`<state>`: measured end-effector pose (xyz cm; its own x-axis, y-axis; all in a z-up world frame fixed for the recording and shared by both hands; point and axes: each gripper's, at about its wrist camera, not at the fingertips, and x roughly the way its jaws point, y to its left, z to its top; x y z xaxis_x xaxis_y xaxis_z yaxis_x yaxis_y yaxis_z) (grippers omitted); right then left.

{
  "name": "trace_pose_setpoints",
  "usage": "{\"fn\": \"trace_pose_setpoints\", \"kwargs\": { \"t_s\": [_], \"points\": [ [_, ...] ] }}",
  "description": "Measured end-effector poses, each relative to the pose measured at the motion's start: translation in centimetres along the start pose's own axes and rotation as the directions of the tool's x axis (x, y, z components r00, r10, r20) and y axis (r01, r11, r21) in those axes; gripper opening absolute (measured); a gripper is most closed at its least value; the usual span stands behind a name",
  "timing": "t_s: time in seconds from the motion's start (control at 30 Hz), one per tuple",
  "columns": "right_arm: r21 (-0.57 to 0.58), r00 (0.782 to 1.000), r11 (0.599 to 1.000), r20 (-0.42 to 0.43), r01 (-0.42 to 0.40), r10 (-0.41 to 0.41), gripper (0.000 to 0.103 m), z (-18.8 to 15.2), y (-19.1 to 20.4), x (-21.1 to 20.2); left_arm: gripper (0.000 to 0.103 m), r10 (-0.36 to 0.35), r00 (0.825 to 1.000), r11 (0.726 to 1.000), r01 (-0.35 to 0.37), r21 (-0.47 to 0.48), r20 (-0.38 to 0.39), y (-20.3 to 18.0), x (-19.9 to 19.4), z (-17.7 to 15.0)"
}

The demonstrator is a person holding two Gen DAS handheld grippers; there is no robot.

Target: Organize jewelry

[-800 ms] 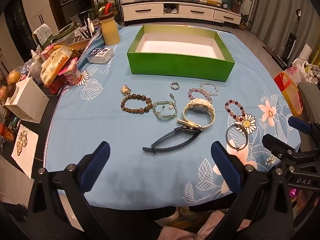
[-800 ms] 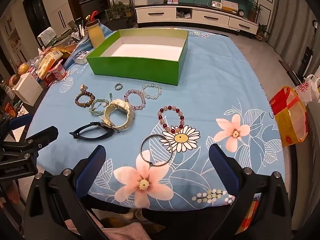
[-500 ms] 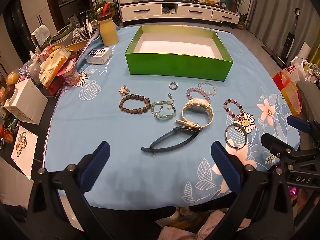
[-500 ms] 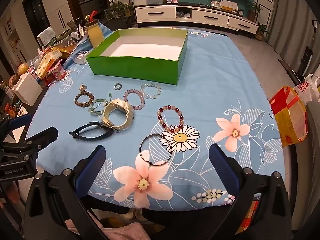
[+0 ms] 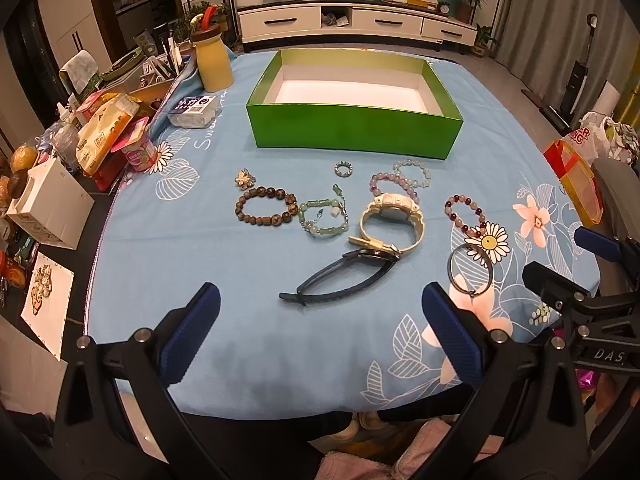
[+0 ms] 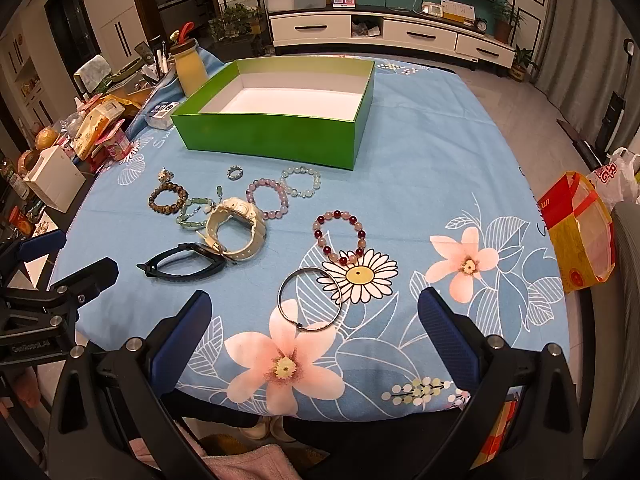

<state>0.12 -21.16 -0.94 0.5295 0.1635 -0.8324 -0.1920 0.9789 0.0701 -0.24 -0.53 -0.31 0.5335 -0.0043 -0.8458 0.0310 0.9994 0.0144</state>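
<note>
An empty green box (image 5: 354,130) (image 6: 268,138) stands at the back of the blue flowered tablecloth (image 5: 180,248). In front of it lie a brown bead bracelet (image 5: 266,206), a green bracelet (image 5: 323,218), a white watch (image 5: 390,220) (image 6: 236,230), a black watch (image 5: 340,276) (image 6: 184,266), a small ring (image 5: 343,169), purple and pale bead bracelets (image 5: 400,178), a red bead bracelet (image 6: 340,236) and a metal bangle (image 6: 310,304) (image 5: 470,270). My left gripper (image 5: 320,334) is open and empty near the front edge. My right gripper (image 6: 312,338) is open and empty, just short of the bangle.
Along the left table edge stand a yellow bottle (image 5: 214,62), snack packs (image 5: 106,128), a small clear box (image 5: 194,110) and a white carton (image 5: 50,204). A red and yellow bag (image 6: 580,228) stands off the right side.
Both grippers have edged slightly, so the scene shifts a little in view. No jewelry has moved and both grippers stay open.
</note>
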Motion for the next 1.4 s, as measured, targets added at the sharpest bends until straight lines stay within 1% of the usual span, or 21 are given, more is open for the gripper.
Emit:
{"fn": "trace_pose_setpoints", "kwargs": {
  "t_s": [1.03, 1.23, 1.4],
  "points": [
    [-0.004, 1.000, 1.000, 0.012, 0.006, -0.006, 0.102, 0.30, 0.07, -0.85, 0.101, -0.006, 1.000, 1.000, 0.006, 0.005, 0.001, -0.14, -0.47, 0.26],
    [0.001, 1.000, 1.000, 0.009, 0.010, -0.010, 0.102, 0.50, -0.10, -0.96, 0.101, -0.035, 0.999, 0.999, 0.035, -0.009, 0.002, 0.15, -0.42, 0.37],
    [0.000, 1.000, 1.000, 0.008, 0.008, -0.008, 0.102, 0.48, -0.13, -0.87, 0.101, -0.031, 1.000, 0.999, 0.031, -0.008, -0.002, 0.22, -0.12, 0.36]
  ]
}}
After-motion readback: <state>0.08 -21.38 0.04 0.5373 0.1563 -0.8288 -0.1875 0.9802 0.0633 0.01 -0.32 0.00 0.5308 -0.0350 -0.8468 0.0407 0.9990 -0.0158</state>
